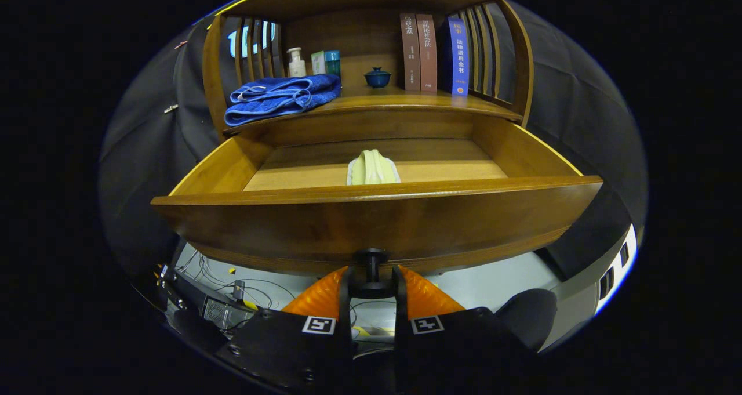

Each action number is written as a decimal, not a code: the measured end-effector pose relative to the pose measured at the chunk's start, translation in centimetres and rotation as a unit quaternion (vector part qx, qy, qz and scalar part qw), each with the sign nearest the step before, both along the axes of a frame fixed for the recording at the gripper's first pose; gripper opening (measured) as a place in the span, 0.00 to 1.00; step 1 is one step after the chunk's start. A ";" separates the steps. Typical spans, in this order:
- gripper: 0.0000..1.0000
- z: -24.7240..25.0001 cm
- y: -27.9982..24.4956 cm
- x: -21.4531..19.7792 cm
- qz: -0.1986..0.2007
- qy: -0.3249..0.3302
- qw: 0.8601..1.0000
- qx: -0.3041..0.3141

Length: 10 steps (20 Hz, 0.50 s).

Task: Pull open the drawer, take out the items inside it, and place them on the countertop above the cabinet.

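Gripper (371,279) fingers pinching drawer knob (371,270); drawer (377,209) pulled out, front panel hiding lower part of pale cloth (373,167).

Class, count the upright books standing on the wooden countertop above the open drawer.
3: two brown hardback books side by side, then a blue hardback book beside them, right of the small blue lidded cup. None seems hidden.

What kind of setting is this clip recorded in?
Likely a staged home-study corner in a recording booth: a wooden cabinet with books and a folded blue towel on its countertop, black cloth behind. The gripper grips the open drawer's knob.
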<state>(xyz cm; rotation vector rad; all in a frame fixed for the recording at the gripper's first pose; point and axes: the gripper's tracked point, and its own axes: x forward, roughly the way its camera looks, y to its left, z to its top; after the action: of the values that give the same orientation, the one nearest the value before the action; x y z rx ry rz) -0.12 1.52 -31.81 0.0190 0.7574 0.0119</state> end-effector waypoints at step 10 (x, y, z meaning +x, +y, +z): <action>0.49 -0.3 -0.6 -0.7 -0.008 0.013 1.000 -0.016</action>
<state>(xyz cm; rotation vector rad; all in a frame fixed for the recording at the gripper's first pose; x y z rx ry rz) -0.80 0.92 -32.08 -0.0049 0.7832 -0.0160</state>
